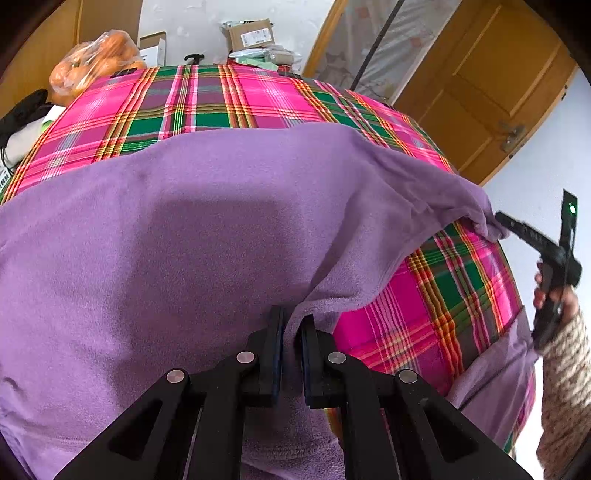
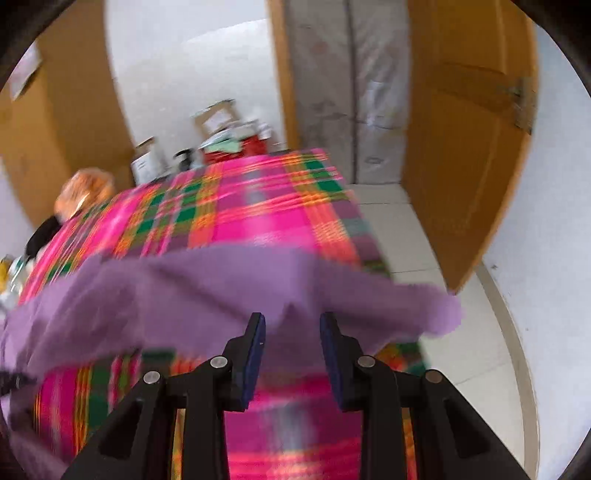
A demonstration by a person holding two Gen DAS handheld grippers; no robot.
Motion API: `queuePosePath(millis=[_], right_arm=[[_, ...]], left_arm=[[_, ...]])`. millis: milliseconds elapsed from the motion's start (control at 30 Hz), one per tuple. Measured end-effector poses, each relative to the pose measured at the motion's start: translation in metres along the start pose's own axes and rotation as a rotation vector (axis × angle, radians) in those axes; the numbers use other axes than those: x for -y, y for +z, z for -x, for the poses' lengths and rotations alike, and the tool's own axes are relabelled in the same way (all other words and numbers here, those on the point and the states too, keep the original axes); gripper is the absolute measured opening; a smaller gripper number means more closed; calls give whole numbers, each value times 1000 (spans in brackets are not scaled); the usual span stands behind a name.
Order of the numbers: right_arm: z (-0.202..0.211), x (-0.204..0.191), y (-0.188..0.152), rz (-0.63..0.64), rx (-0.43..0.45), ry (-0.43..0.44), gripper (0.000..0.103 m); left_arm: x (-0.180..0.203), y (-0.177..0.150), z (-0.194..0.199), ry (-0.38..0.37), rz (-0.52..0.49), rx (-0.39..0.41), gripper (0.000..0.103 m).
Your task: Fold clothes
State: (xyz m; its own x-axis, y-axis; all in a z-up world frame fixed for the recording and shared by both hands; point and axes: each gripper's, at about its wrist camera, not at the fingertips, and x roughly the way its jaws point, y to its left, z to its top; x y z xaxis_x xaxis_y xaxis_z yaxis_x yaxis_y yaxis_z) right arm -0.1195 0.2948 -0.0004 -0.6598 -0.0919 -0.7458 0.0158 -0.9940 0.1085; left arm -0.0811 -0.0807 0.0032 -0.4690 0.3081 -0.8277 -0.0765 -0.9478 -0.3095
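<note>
A purple fleece garment [image 1: 192,229] lies spread over the pink and green plaid tablecloth [image 1: 207,99]. My left gripper [image 1: 291,325] is at the garment's near edge, shut on a raised fold of the fleece. In the left wrist view my right gripper [image 1: 503,218] meets the garment's lifted right corner, held by a hand in a patterned sleeve [image 1: 565,354]. The right wrist view is blurred. There my right gripper [image 2: 292,322] stands open, its fingers well apart, with the edge of the purple garment [image 2: 207,288] lying across the gap.
A bag of oranges [image 1: 92,62] and cardboard boxes [image 1: 251,35] stand at the table's far end, with dark items [image 1: 22,110] at the far left. A wooden door [image 2: 469,140] and pale tiled floor [image 2: 443,258] lie beyond the table's right edge.
</note>
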Motion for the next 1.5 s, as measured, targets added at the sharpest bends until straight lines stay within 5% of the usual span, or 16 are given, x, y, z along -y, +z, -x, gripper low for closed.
queuePosePath(millis=[200, 300, 533, 700, 800, 933, 1300, 1433, 1500], right_arm=[[0, -5, -25, -226, -68, 327, 34], [-9, 4, -25, -331, -69, 381, 51], [-41, 24, -23, -576, -86, 477, 52], [-47, 32, -22, -635, -57, 469, 45], [-45, 37, -22, -644, -54, 439, 20], [-31, 50, -26, -661, -4, 401, 5], [45, 59, -21, -558, 174, 244, 4], [51, 62, -35, -544, 122, 179, 4], [33, 68, -47, -574, 25, 148, 4]], left_arm=[[2, -2, 1, 10, 0, 5, 9], [4, -5, 3, 22, -10, 6, 9], [11, -5, 1, 56, -47, 3, 9], [12, -3, 0, 64, -54, 4, 10], [13, -3, 0, 70, -52, 10, 10], [9, -2, 2, 52, -36, 9, 6], [8, -6, 30, 19, -57, 50, 4], [12, -13, 32, 7, -97, 31, 4], [13, -16, 29, 9, -121, 8, 4]])
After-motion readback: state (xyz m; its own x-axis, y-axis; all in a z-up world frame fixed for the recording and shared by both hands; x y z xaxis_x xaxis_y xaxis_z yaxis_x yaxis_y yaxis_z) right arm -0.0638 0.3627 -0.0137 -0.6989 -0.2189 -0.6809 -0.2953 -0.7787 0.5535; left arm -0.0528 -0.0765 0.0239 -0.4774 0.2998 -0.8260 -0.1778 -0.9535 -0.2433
